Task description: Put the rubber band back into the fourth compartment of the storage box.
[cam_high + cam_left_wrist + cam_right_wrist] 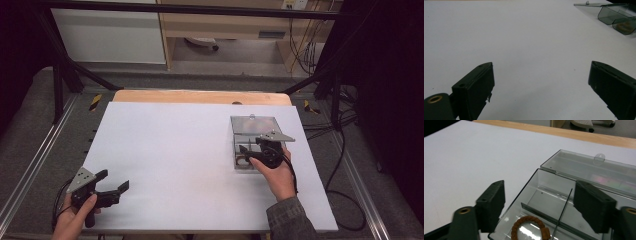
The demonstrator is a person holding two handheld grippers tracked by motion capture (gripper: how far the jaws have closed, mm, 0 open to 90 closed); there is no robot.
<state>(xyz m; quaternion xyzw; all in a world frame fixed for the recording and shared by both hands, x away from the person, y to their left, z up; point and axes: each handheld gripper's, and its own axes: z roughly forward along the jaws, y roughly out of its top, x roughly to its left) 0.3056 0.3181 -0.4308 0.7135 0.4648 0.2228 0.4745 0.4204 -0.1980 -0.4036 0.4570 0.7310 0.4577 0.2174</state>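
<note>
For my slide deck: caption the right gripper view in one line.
Right gripper, jaws open, poised over an open clear plastic box holding a brown braided ring, lid folded back on the white table.

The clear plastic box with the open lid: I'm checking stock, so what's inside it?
Inside the clear plastic box, a brown braided ring lies in a near compartment; the next one looks empty. The right gripper hides the rest.

We note the clear plastic box (252, 142) on the right half of the tabletop (190, 150), its lid (594, 170) hinged back on the far side. A beaded ring (530, 227) lies in the near compartment. Right gripper (252, 150) over the box; left gripper (112, 182) at the near left corner.
</note>
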